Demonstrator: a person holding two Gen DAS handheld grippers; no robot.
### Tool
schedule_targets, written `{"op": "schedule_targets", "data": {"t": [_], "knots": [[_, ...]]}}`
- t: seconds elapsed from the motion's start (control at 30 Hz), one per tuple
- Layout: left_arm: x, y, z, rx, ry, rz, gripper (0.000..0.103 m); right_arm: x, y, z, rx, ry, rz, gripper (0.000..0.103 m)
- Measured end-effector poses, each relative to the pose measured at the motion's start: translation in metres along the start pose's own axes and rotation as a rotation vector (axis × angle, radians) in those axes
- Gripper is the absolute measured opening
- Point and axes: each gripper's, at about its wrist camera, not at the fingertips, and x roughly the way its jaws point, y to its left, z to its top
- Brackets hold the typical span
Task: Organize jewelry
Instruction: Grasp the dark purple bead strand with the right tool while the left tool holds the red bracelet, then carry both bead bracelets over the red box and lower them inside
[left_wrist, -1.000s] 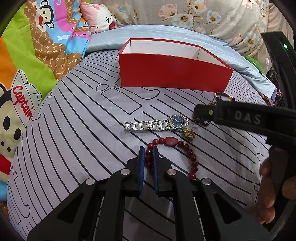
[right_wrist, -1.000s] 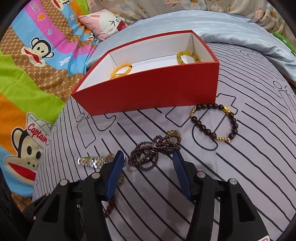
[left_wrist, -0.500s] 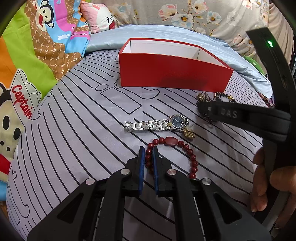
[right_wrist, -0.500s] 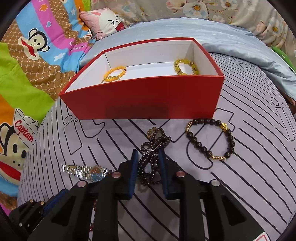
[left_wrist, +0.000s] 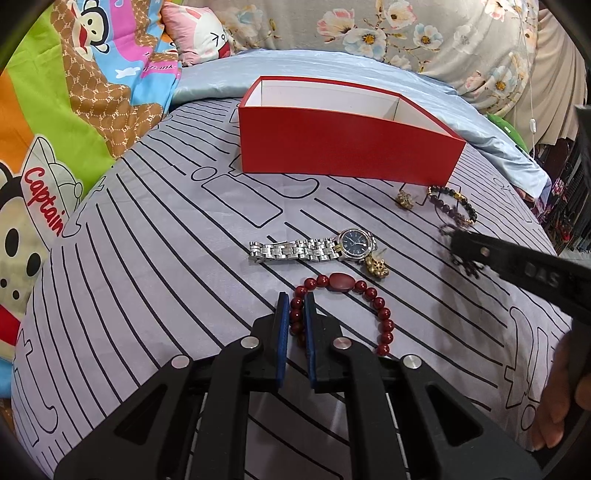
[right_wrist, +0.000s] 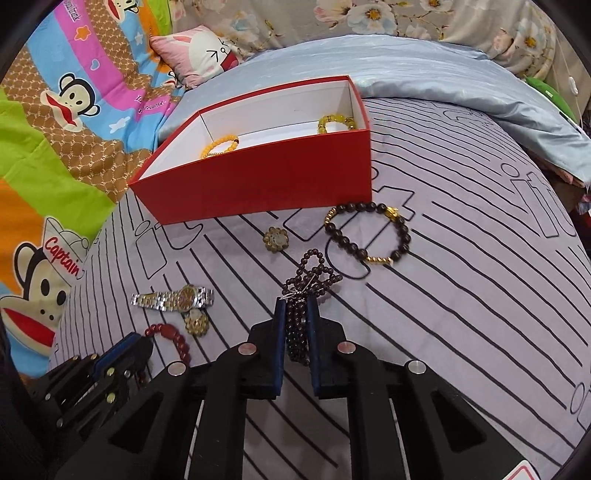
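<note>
The right gripper (right_wrist: 296, 310) is clamped on a bunched strand of small dark purple beads (right_wrist: 308, 280) above the striped grey bedsheet (right_wrist: 480, 295). The left gripper (left_wrist: 294, 314) pinches a red bead bracelet (left_wrist: 343, 284) lying beside a silver metal wristwatch (left_wrist: 314, 249), near the red cardboard box (right_wrist: 266, 188).

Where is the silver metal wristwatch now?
The silver metal wristwatch lies flat on the striped grey cloth, left of centre in the right wrist view, between the red cardboard box and the red bead bracelet.
</note>
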Motion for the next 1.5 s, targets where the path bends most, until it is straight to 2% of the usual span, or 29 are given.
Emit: {"op": "schedule_targets", "data": {"t": [0.4,0.77,0.97,1.23,1.37,1.5], "knots": [[-0.023,0.006,0.003,-0.054,-0.009,-0.047,0.007,-0.034,-0.002,-0.014,-0.009,-0.023,0.028,0.01],[-0.06,0.0,0.036,-0.054,-0.074,-0.095,0.007,-0.057,0.001,-0.001,-0.019,-0.075,0.051,0.01],[-0.072,0.0,0.071,-0.057,-0.129,-0.107,0.007,-0.066,0.004,0.018,-0.024,-0.111,0.067,0.01],[-0.073,-0.002,0.128,-0.05,-0.226,-0.093,0.007,-0.067,0.009,0.063,-0.039,-0.174,0.075,0.01],[-0.059,-0.004,0.153,-0.045,-0.239,-0.075,0.007,-0.061,0.013,0.086,-0.049,-0.197,0.07,0.01],[-0.035,-0.008,0.175,-0.041,-0.219,-0.065,0.007,-0.046,0.018,0.111,-0.055,-0.204,0.064,0.01]]}}
